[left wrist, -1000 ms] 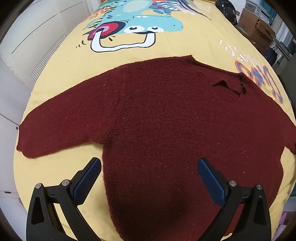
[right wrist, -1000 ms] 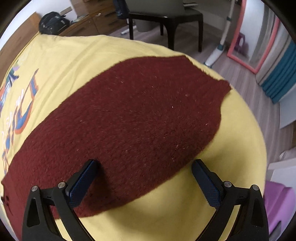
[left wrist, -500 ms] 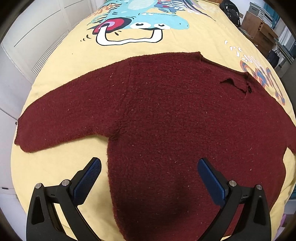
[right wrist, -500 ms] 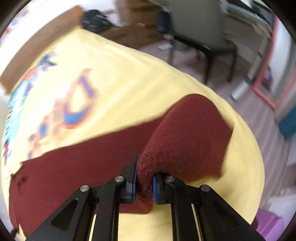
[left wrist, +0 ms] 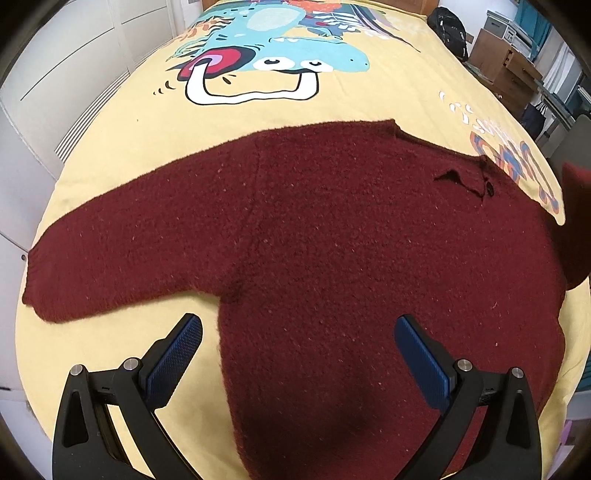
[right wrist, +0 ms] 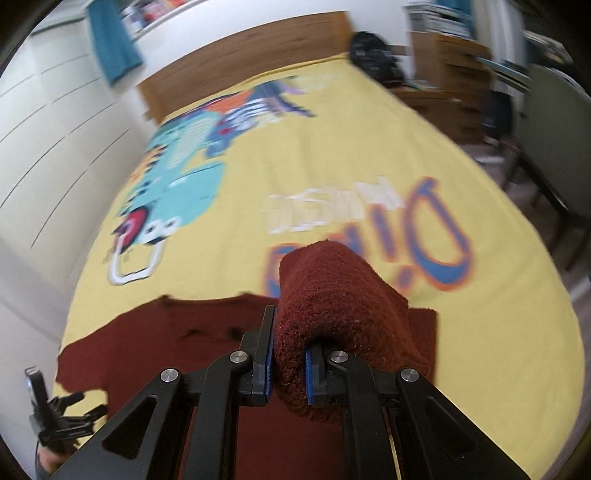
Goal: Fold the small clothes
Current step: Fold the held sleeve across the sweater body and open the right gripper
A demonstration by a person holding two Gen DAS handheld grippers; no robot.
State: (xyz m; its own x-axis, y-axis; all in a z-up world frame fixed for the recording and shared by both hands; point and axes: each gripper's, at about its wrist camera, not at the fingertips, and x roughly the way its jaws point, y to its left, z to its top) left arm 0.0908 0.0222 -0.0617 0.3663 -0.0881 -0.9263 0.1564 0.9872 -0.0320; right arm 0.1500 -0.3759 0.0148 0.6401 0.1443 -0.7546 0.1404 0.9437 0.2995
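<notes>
Maroon knit sweater [left wrist: 332, 236]: spread flat, front down or up not told, on the yellow bedspread [left wrist: 147, 122] of a bed, hem end nearest the left wrist camera, neckline [left wrist: 465, 177] toward the far right with a small dark button at its placket. One sleeve [left wrist: 110, 251] stretched out flat to the left, cuff near the bedspread's left edge. Other sleeve [right wrist: 332, 306] lifted off the bed, bunched and draped over the right gripper [right wrist: 288, 362], seen in the left wrist view only as a raised dark-red mass at the right border. Right gripper: fingers [right wrist: 264, 354] clenched on a thick fold of that sleeve, blue pads pressed into the knit from both sides; view blurred by motion. Left gripper [left wrist: 299, 354]: fingers [left wrist: 177, 354] released and spread wide, hovering above the sweater's lower body, left pad over bare bedspread just beside the side seam, right pad over the knit, nothing between them. Same left gripper visible small at the lower left of the right wrist view, held by a hand. Bedspread print: turquoise cartoon dinosaur [left wrist: 280, 48] at the far end, orange-and-blue lettering [right wrist: 436, 236] to the right of the neckline. Surroundings: white panelled wardrobe [left wrist: 62, 66] left, wooden headboard [right wrist: 236, 55] beyond, black backpack [left wrist: 448, 27] and wooden drawers [left wrist: 506, 70] far right.
</notes>
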